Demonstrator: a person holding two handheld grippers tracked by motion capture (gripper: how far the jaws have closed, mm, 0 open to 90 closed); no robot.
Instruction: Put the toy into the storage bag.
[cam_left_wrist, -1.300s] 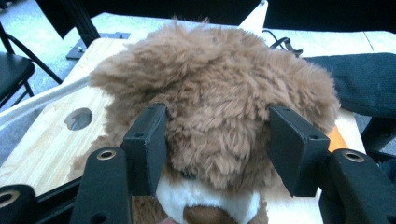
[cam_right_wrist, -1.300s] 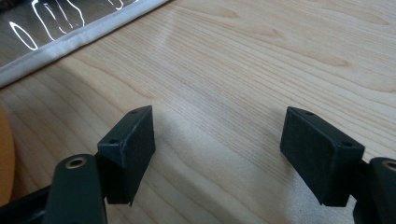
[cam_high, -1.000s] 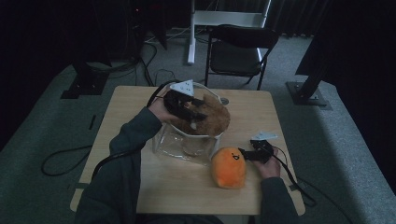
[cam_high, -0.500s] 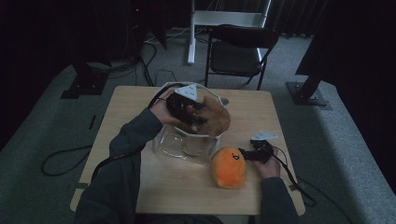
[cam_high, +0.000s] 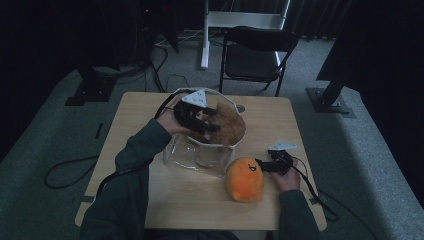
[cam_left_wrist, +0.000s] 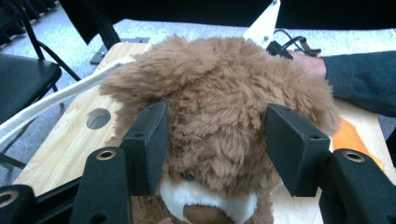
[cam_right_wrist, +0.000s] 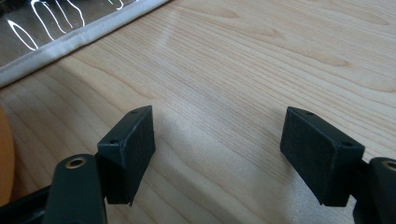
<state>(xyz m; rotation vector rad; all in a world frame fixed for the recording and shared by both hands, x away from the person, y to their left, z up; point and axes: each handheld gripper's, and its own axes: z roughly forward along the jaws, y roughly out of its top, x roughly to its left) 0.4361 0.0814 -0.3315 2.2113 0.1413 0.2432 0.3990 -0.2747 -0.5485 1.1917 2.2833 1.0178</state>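
In the middle of the frame, the left gripper (cam_high: 202, 120) grasped a brown teddy bear (cam_high: 225, 125) over the clear bin (cam_high: 197, 157), its jaws just loosening. The right gripper (cam_high: 265, 165) rested released on the counter (cam_high: 280, 120).

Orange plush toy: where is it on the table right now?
In the high view the orange plush toy lies at the table's near right, just left of the right gripper and beside the clear container.

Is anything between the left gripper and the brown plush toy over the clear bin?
Nothing visible. The left gripper already has its jaws either side of the brown plush toy, at the rim of the clear bin.
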